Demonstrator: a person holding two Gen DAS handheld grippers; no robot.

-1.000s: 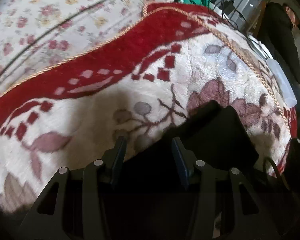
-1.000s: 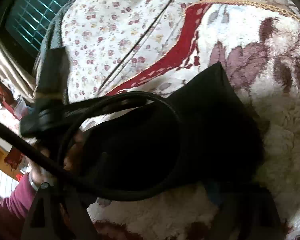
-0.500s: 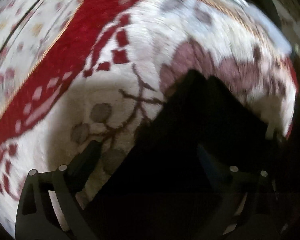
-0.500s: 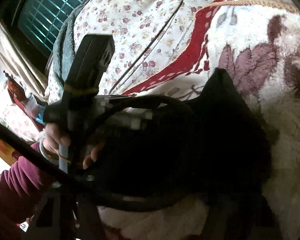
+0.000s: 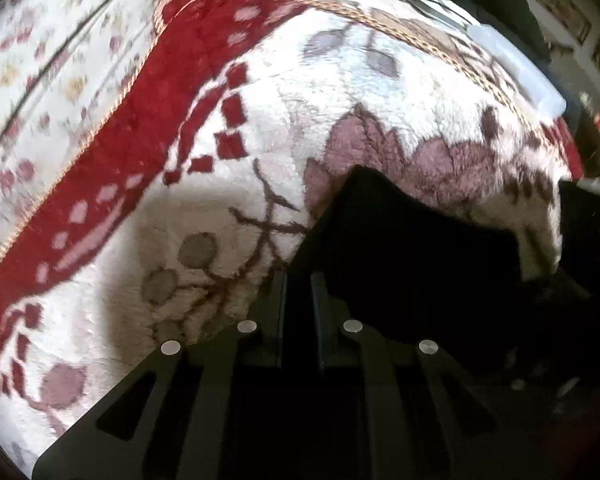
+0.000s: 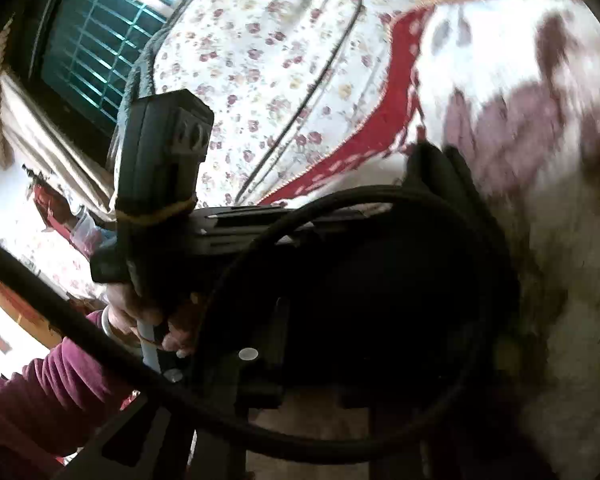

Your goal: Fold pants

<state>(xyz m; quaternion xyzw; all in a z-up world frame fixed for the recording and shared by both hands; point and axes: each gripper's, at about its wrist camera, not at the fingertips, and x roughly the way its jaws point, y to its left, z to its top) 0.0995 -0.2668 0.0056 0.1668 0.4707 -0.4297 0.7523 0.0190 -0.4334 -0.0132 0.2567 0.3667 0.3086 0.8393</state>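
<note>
While our left gripper [image 5: 298, 292] is clenched on the near edge of the black pants [image 5: 412, 248] lying on the fleece blanket [image 5: 340, 92], our right gripper's [image 6: 320, 320] jaws are closing on dark cloth; we should lift both evenly and keep the fold square.

The pants [image 5: 412, 248] are black and lie in a folded, flattened bundle on the fluffy white blanket [image 5: 228, 216] with its red border and mauve flowers. One corner rises to a peak over a large flower, well inside the red border.
</note>
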